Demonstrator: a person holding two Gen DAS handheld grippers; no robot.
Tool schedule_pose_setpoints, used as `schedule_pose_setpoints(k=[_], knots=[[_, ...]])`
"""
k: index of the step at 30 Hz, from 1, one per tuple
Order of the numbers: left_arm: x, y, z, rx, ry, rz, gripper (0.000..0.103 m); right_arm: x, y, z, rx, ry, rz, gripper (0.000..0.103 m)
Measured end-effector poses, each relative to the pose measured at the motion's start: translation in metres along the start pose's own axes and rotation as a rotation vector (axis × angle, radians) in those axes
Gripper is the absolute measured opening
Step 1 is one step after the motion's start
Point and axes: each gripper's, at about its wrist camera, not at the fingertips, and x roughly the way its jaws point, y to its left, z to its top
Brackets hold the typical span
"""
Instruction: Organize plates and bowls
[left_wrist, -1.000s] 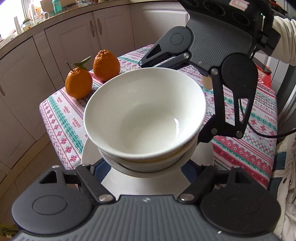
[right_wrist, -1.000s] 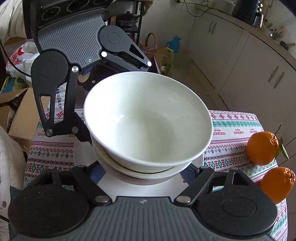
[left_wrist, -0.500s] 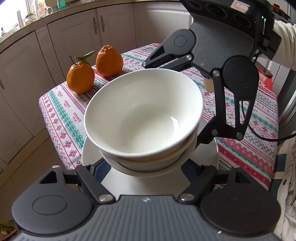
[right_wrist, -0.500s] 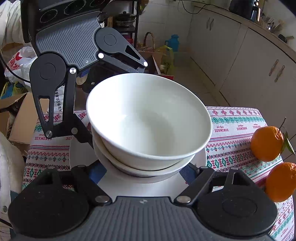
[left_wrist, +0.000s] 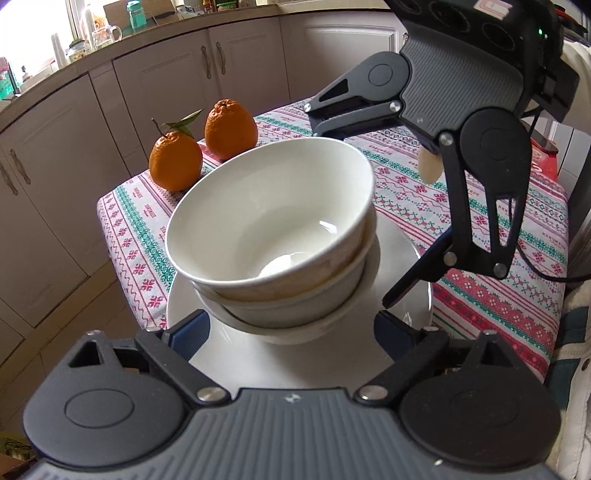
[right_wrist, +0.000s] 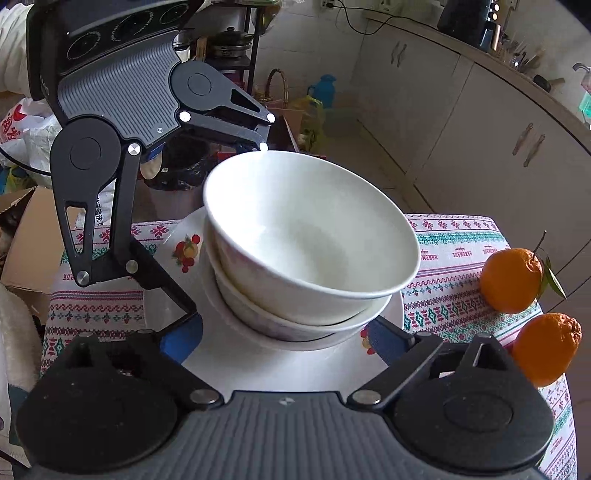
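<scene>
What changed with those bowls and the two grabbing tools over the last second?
Both the left hand-held gripper and right hand-held gripper are opening, letting go of the stacked bowls, which now sit tilted on the plate. The two oranges stayed put.

We see a small bench covered by a cloth patterned in red, green and white bands, which hangs over the edges. Directly on the cloth lies a white plate with small fruit prints near its rim; it sits close to one edge of the bench, and the bowls stand on it. Two oranges rest on the cloth near a corner, just beside each other, one with a stem and green leaf. They stand apart from the plate. The rest of the cloth that we can see is bare.
</scene>
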Motion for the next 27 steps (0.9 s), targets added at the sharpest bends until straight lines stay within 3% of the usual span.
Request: schedule_pose_setpoints(k=[3,8,12,15,19,22,27], knots=[[-0.013,-0.015,-0.004,0.010,-0.029,0.052,0.100,-0.012,0.010,-0.001,0.017,-0.015,-0.040,0.103],[-0.034,-0.041,-0.009,-0.036,-0.093,0.179,0.102,-0.033,0.032,-0.008,0.085,-0.027,-0.206,0.103],[-0.051,-0.064,-0.014,-0.169,-0.158,0.295,0.102,-0.048,0.044,-0.023,0.288,-0.020,-0.360,0.103],[-0.059,-0.078,-0.016,-0.330,-0.164,0.393,0.102,-0.062,0.054,-0.039,0.486,-0.010,-0.496,0.103],[-0.072,-0.092,-0.013,-0.541,-0.172,0.479,0.102,-0.085,0.066,-0.057,0.714,-0.063,-0.573,0.103],[-0.078,-0.097,-0.007,-0.642,-0.170,0.532,0.102,-0.104,0.083,-0.061,0.788,-0.133,-0.585,0.103],[-0.088,-0.115,-0.003,-0.630,-0.160,0.588,0.102,-0.120,0.111,-0.056,0.755,-0.160,-0.699,0.103]])
